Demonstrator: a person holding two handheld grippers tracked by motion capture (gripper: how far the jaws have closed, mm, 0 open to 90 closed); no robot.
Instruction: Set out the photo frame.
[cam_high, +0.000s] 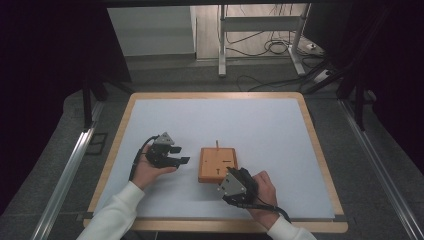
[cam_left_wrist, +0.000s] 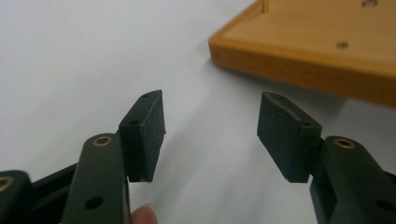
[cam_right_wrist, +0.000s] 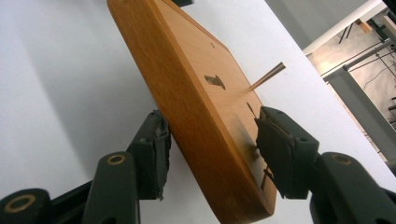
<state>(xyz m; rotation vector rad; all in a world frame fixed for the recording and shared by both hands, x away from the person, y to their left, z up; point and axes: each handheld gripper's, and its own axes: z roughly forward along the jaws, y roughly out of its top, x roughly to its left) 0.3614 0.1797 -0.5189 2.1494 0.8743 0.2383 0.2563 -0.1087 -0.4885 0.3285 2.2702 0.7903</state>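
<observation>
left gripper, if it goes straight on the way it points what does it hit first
Most likely the wooden board: the open left gripper points at its near edge across bare white table, though depth is hard to judge.

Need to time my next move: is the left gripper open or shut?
Open: the left gripper shows a wide empty gap between its jaws, beside the wooden board.

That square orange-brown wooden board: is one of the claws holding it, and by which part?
The right gripper straddles the square orange-brown wooden board at its near edge, though whether it grips cannot be told. The left gripper is open, holding nothing.
</observation>
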